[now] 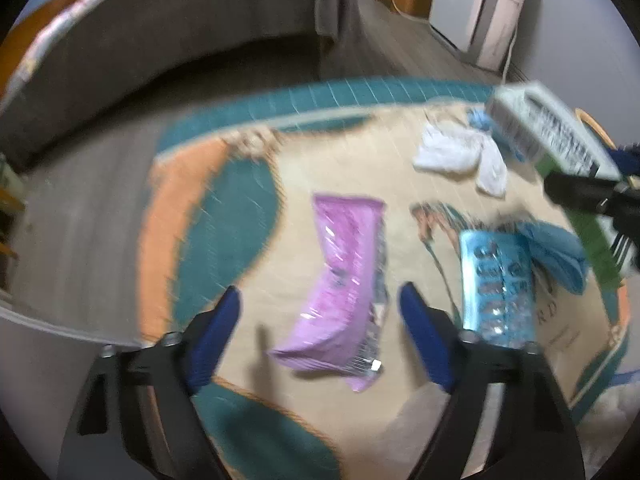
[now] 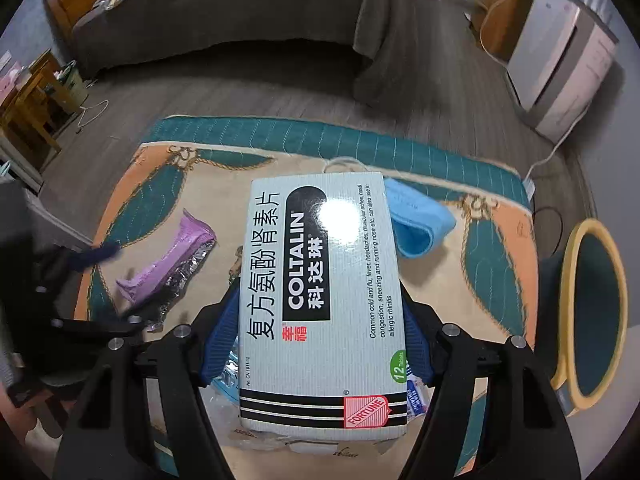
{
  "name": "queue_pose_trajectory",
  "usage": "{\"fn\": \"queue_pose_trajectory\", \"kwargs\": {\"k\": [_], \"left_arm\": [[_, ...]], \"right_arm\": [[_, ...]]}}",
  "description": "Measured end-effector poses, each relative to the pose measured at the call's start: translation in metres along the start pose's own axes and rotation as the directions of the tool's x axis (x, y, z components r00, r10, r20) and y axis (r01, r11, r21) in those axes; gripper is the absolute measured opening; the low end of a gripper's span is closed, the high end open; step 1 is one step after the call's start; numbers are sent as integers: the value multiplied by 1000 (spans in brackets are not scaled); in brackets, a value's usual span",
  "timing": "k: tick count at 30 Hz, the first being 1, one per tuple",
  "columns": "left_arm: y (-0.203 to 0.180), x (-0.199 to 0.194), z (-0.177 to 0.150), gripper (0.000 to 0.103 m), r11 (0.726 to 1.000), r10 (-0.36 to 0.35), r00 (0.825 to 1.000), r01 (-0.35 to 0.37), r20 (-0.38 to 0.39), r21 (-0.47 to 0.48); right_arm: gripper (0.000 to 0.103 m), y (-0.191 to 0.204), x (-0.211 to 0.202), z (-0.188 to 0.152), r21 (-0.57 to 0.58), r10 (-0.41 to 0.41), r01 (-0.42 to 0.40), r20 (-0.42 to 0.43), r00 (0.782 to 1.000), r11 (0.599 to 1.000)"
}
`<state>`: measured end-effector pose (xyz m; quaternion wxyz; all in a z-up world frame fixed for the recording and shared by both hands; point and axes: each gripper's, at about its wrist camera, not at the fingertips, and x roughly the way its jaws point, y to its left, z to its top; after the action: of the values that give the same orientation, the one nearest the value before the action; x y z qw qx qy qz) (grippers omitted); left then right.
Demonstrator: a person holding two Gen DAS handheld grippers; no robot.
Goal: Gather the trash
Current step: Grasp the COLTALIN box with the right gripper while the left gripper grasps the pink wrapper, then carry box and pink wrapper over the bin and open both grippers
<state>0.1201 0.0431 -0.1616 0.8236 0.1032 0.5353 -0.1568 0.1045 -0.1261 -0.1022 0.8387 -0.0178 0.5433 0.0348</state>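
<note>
Two claws are at work over the patterned rug (image 2: 500, 248) on the floor. My right claw (image 2: 316, 344) grips a white medicine box (image 2: 320, 300), its blue pads pressed to the box's long sides, holding it above the rug's middle. My left claw (image 1: 320, 312) hangs with its jaws apart and nothing between the pads, above a pink foil wrapper (image 1: 344, 280) lying flat near the rug's centre. Just right of the wrapper lies a blue blister pack (image 1: 496, 284), touching a blue cloth (image 1: 556, 252). Crumpled white tissue (image 1: 460, 152) sits toward the rug's far edge. A round yellow-rimmed bin (image 2: 592, 312) stands just off the rug's right side.
</note>
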Motion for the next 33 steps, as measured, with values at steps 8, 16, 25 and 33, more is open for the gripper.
{"fn": "queue_pose_trajectory", "kwargs": {"k": [8,16,25,33], "left_arm": [[-15,-7,5,29,999,-31,999,30,25,35],[-58,-61,32,28,990,-63,974,34,218,134],[-103,-79,50,28,986,-133,958,100,254,136],[-139,-76,53,29,980,-143,960,104,241,170]], "right_arm": [[69,-24,-14,1,43,0,-1,24,1000,999],[69,-72,-44,7,162,-34,20,85,996,987],[69,-130,-78,9,242,-106,64,163,981,968],[69,-166,-86,-1,293,-101,44,183,978,955]]}}
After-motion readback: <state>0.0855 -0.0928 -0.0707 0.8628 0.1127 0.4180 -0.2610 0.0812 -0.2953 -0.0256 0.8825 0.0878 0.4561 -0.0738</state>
